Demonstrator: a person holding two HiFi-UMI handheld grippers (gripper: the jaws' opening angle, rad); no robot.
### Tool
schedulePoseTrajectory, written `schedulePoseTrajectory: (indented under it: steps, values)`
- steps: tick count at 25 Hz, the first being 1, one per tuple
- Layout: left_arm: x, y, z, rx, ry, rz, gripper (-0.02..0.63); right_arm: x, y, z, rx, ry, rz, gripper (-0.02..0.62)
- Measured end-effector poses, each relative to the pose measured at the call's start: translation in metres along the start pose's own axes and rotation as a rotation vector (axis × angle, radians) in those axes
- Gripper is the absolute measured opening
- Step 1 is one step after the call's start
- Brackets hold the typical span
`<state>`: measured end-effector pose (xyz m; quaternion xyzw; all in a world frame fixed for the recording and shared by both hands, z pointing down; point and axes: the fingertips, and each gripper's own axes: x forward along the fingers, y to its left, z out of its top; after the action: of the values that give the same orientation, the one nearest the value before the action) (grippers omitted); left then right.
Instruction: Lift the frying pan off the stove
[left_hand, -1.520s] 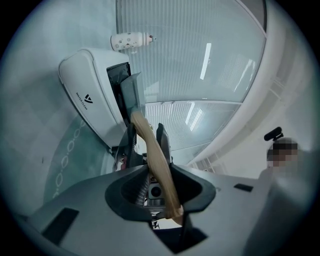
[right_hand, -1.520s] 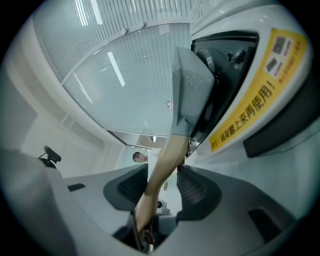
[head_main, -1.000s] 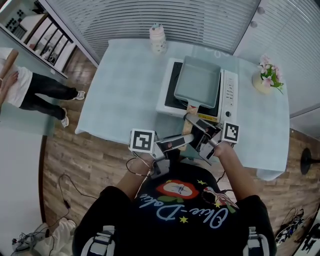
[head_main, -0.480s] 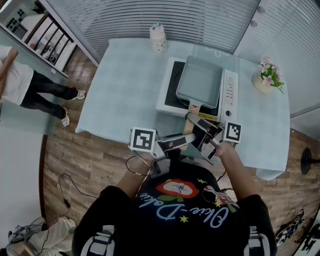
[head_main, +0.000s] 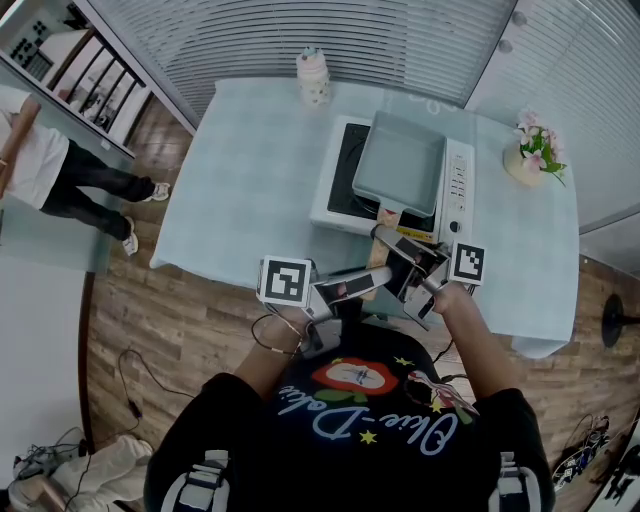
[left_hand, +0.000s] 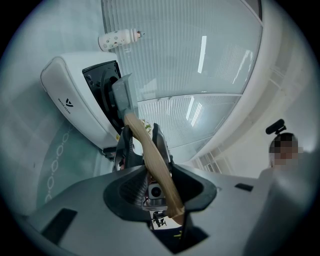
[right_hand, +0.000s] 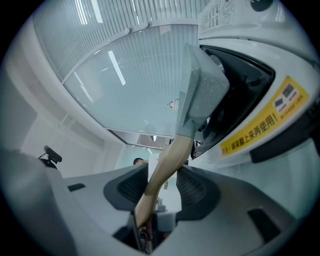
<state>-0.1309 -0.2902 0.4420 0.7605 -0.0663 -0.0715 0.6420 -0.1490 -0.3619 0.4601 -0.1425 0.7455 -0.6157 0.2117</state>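
Observation:
A square grey frying pan (head_main: 398, 160) sits on the white induction stove (head_main: 457, 185), its wooden handle (head_main: 377, 258) sticking out over the table's near edge. Both grippers are on that handle. My left gripper (head_main: 384, 273) comes in from the left and my right gripper (head_main: 385, 238) from the right. In the left gripper view the handle (left_hand: 150, 160) runs between the fingers (left_hand: 161, 145) toward the pan (left_hand: 121, 92); these jaws have just been opening a little, the handle still between them. The right gripper view shows the handle (right_hand: 167, 165) hugged by both pads below the pan (right_hand: 202, 90).
The stove stands on a pale blue table (head_main: 250, 180). A small patterned bottle (head_main: 314, 75) is at the far edge and a flower vase (head_main: 535, 155) at the right. A person (head_main: 60, 170) stands on the wood floor at far left, by a shelf (head_main: 60, 50).
The pan and both grippers have barely shifted. The person at the far left has moved a little further out of the picture.

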Motion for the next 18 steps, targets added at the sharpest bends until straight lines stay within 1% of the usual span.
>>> schedulePoseTrajectory:
  steps: [6, 11, 18]
  values:
    - [0.005, -0.007, 0.005, 0.008, -0.015, -0.016, 0.149, 0.001, 0.008, 0.007, -0.022, 0.004, 0.012, 0.164]
    - [0.005, -0.014, 0.008, 0.050, -0.016, -0.009, 0.149, 0.003, 0.020, 0.011, -0.061, 0.010, 0.026, 0.166]
    - [0.006, -0.033, 0.011, 0.109, -0.032, -0.037, 0.150, 0.007, 0.043, 0.014, -0.121, 0.025, 0.044, 0.169]
